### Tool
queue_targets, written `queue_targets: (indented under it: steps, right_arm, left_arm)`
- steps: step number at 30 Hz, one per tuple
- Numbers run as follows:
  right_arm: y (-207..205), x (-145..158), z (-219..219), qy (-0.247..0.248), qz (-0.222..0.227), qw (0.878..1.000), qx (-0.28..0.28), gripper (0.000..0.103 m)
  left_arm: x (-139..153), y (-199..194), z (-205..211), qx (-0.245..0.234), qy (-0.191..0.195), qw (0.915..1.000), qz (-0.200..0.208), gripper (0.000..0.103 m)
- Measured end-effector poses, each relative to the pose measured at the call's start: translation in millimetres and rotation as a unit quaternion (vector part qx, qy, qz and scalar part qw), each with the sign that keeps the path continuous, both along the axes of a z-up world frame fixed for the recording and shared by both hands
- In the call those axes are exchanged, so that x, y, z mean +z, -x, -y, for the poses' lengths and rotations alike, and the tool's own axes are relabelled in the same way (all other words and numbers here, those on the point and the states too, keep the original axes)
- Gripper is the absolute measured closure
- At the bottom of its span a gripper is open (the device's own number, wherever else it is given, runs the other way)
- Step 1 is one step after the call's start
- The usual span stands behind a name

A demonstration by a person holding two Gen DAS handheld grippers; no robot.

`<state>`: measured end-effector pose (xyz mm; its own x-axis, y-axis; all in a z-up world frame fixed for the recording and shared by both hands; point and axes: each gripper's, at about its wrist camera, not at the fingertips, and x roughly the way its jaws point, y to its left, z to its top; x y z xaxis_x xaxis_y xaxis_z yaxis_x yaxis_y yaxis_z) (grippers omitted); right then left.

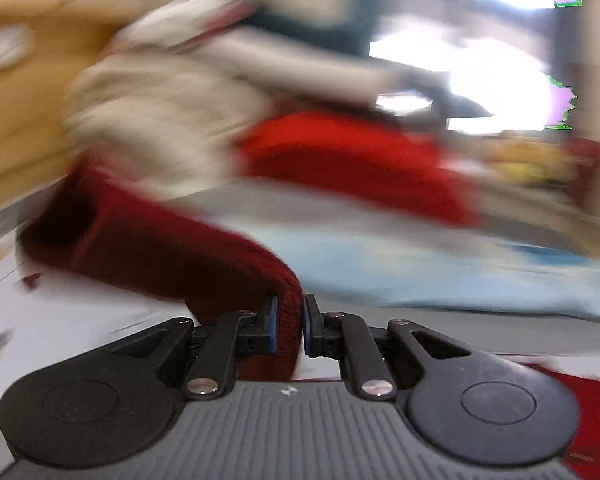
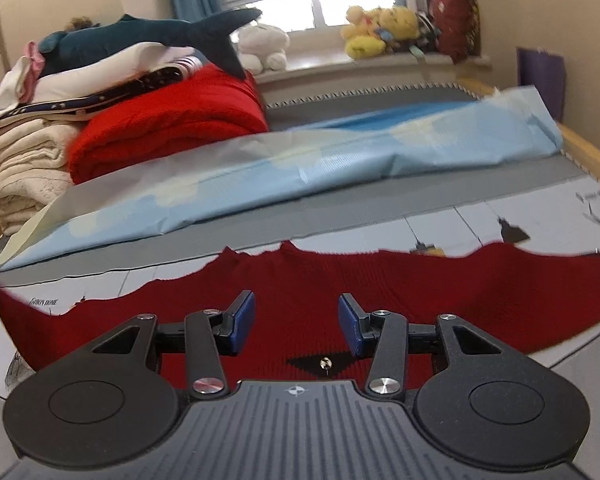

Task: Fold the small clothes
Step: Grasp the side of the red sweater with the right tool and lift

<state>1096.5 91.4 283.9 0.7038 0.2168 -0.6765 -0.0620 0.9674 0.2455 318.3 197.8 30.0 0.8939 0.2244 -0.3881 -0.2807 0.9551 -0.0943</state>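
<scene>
A dark red knitted garment (image 2: pixel 340 284) lies spread on the white printed sheet of the bed, with a black diamond patch near my right gripper. My right gripper (image 2: pixel 296 322) is open and empty, just above the garment's middle. My left gripper (image 1: pixel 290 322) is shut on a fold of the same dark red knit (image 1: pixel 152 248), which is lifted and trails off to the left. The left wrist view is heavily blurred.
A folded bright red blanket (image 2: pixel 168 124), cream towels (image 2: pixel 24 168) and a plush shark (image 2: pixel 152 36) are piled at the far left. A light blue sheet (image 2: pixel 300 160) lies across the grey mat behind the garment. Plush toys (image 2: pixel 380 28) sit on the window sill.
</scene>
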Motion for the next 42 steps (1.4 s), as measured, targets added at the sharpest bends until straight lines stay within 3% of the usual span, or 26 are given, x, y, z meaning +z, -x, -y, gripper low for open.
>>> queue_targets:
  steps: [1, 2, 4, 5, 6, 9, 10, 11, 13, 15, 17, 18, 22, 24, 26, 29, 30, 31, 33, 39, 42]
  right_arm:
    - [-2.2, -2.1, 1.4, -0.004, -0.005, 1.0, -0.004, 0.055]
    - [-4.2, -4.6, 3.6, -0.01, -0.01, 1.0, -0.009, 0.055]
    - [-9.3, -9.4, 9.5, -0.024, -0.025, 0.999, -0.02, 0.055]
    - [-11.1, -11.4, 12.7, -0.03, -0.031, 0.999, -0.025, 0.055]
    - [-13.4, -13.5, 17.0, -0.039, -0.037, 0.998, -0.033, 0.055]
    - [-19.8, -20.4, 31.3, -0.066, -0.057, 0.994, -0.059, 0.056]
    - [-21.4, -23.7, 36.1, -0.078, -0.064, 0.993, -0.068, 0.065]
    - [-23.8, -28.4, 41.3, -0.094, -0.074, 0.99, -0.076, 0.084]
    - [-26.8, -40.7, 49.0, -0.126, -0.095, 0.983, -0.093, 0.091]
    - [-29.6, -55.3, 50.6, -0.147, -0.112, 0.977, -0.107, 0.091]
    - [-35.1, -70.3, 45.0, -0.159, -0.122, 0.974, -0.107, 0.087]
    - [-40.0, -78.5, 41.1, -0.165, -0.127, 0.972, -0.104, 0.087]
    - [-62.1, -115.5, 22.9, -0.171, -0.15, 0.969, -0.095, 0.082]
    - [-71.8, -129.7, 11.5, -0.135, -0.154, 0.974, -0.095, 0.081]
    - [-79.1, -142.1, 9.2, -0.132, -0.162, 0.972, -0.106, 0.067]
    - [-87.9, -152.9, 7.4, -0.127, -0.154, 0.974, -0.108, 0.061]
    - [-90.0, -153.0, 5.6, -0.121, -0.146, 0.977, -0.102, 0.063]
    - [-91.6, -152.7, 3.8, -0.116, -0.14, 0.979, -0.094, 0.087]
    - [-92.9, -148.6, 1.6, -0.104, -0.124, 0.983, -0.087, 0.101]
    - [-76.8, -75.5, 31.7, -0.104, 0.02, 0.989, -0.103, 0.102]
    - [-70.4, -65.9, 62.8, -0.079, 0.034, 0.987, -0.135, 0.102]
  left_arm:
    - [5.5, 0.1, 32.6, -0.051, 0.009, 0.9987, 0.003, 0.089]
    - [7.8, -0.1, 66.8, -0.115, 0.037, 0.9926, -0.012, 0.076]
    - [9.8, 2.1, 108.6, -0.23, 0.1, 0.9666, -0.054, 0.061]
    - [14.7, 8.3, 121.7, -0.263, 0.119, 0.9551, -0.065, 0.06]
    - [21.6, 17.4, 126.3, -0.26, 0.119, 0.9558, -0.066, 0.059]
    - [36.7, 36.1, 110.5, -0.174, 0.104, 0.9737, -0.104, 0.054]
    - [38.6, 39.1, 101.5, -0.146, 0.102, 0.9766, -0.121, 0.054]
    - [40.2, 41.9, 89.6, -0.12, 0.1, 0.9794, -0.128, 0.053]
    - [39.5, 46.8, 67.2, -0.078, 0.097, 0.9859, -0.112, 0.044]
    - [23.9, 53.9, 46.9, -0.034, 0.082, 0.9923, -0.086, 0.038]
    - [8.0, 34.0, 31.3, 0.023, 0.069, 0.986, -0.15, 0.04]
    - [1.5, 28.8, 25.7, 0.03, 0.084, 0.9836, -0.157, 0.04]
    - [-1.5, 6.0, 0.2, 0.023, 0.169, 0.9739, -0.15, 0.04]
    - [3.6, 1.6, -2.5, 0.005, 0.13, 0.9822, -0.136, 0.04]
    - [4.6, 0.0, -0.6, 0.009, 0.082, 0.9853, -0.149, 0.04]
    - [-5.8, -1.6, -6.5, 0.01, 0.118, 0.9793, -0.164, 0.04]
    - [-7.8, -3.5, -8.7, 0.007, 0.128, 0.9775, -0.168, 0.04]
    - [-9.8, -0.4, -8.1, 0.007, 0.129, 0.9769, -0.17, 0.04]
    - [-11.6, -2.4, -8.5, 0.009, 0.122, 0.9777, -0.171, 0.04]
    - [-22.1, -10.8, -8.9, 0.009, 0.135, 0.974, -0.181, 0.04]
    - [-30.4, -15.3, -2.6, 0.002, 0.14, 0.9717, -0.19, 0.04]
